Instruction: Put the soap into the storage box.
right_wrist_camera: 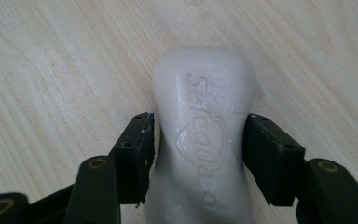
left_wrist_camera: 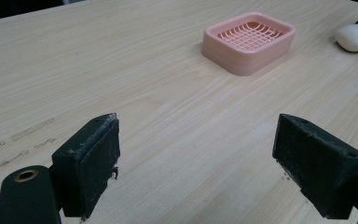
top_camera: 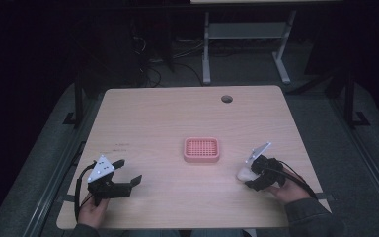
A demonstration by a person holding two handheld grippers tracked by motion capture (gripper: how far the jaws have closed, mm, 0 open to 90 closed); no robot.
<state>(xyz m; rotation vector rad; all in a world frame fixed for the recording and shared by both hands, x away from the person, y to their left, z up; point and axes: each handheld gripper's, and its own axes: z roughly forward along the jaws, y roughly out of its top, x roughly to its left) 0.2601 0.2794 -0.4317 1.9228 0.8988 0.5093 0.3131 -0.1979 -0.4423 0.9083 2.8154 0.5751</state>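
The right claw (right_wrist_camera: 198, 135) clamps a white waisted soap bar (right_wrist_camera: 203, 140) on the pale wooden worktop (top_camera: 153, 118), while the left claw (left_wrist_camera: 198, 163) gapes wide, holding nothing.

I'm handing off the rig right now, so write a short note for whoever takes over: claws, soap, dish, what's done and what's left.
Right claw: jaws pressed against both sides of the white soap bar, low over the table, right of the dish.
Left claw: open, holding nothing, near the front left of the table.
Pink soap dish: mid-table, nothing in it.
Done: soap gripped.
Left, most likely: carry the soap to the dish, set it in, release.
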